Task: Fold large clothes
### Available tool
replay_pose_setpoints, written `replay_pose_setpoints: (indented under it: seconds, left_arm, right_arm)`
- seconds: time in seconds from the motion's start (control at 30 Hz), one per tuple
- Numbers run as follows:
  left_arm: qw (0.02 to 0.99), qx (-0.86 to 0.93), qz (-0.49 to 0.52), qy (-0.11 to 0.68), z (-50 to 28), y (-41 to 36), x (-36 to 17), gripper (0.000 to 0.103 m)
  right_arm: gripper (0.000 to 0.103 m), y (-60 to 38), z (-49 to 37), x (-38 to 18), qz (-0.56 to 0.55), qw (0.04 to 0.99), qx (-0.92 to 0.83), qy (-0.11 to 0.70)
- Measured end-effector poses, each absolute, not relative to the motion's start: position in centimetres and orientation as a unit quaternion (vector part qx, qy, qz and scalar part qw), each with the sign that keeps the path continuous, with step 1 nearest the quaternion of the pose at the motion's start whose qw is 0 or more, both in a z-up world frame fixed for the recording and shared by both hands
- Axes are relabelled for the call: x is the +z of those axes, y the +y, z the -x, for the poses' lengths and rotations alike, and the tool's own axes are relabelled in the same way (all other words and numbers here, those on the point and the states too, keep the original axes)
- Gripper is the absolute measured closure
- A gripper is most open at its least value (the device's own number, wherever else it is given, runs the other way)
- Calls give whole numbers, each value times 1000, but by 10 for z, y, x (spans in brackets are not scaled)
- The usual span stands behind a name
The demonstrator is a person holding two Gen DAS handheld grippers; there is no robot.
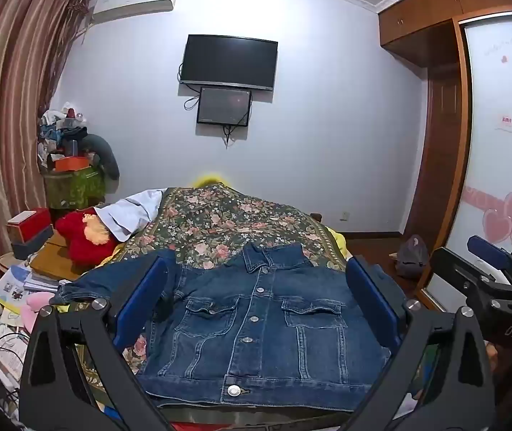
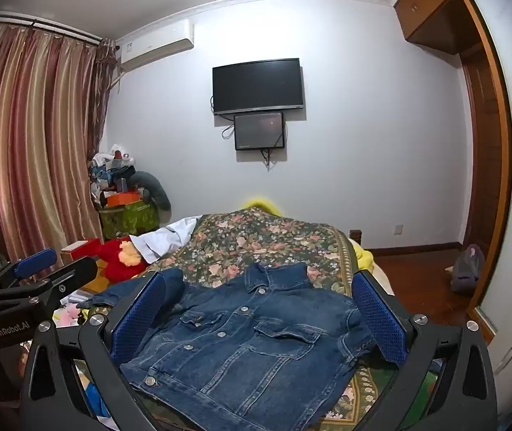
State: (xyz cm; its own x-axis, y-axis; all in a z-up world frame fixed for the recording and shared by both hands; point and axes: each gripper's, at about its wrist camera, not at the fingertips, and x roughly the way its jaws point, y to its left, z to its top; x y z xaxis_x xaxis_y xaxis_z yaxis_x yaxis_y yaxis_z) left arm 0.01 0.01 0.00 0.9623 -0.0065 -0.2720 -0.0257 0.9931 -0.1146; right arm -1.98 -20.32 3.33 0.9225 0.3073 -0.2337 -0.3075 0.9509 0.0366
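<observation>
At nine o'clock clutter crowds the bedside; the denim jacket [image 1: 256,323] lies flat, buttoned, on the floral bedspread [image 1: 220,222]. Left gripper [image 1: 256,305] and right gripper [image 2: 259,319] hover above it, jaws fully spread, holding nothing. At three o'clock, bare floor [image 2: 417,269].

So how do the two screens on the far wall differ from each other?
The upper screen is clearly larger and wider than the lower screen. The upper screen is uniformly black, while the lower screen looks greyer with a faint reddish glow. The lower screen hangs directly beneath the upper one, slightly off-centre. Both are dark-framed, wall-mounted, with cables trailing.
</observation>
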Motion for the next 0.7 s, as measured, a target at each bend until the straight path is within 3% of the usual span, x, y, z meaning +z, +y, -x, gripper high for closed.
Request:
replay_pose_setpoints:
  seconds: [0.7]
  left_arm:
    - [988,8,63,139,-3,4,-4,3]
  right_arm:
    - [0,-205,15,39,-3,979,158,126]
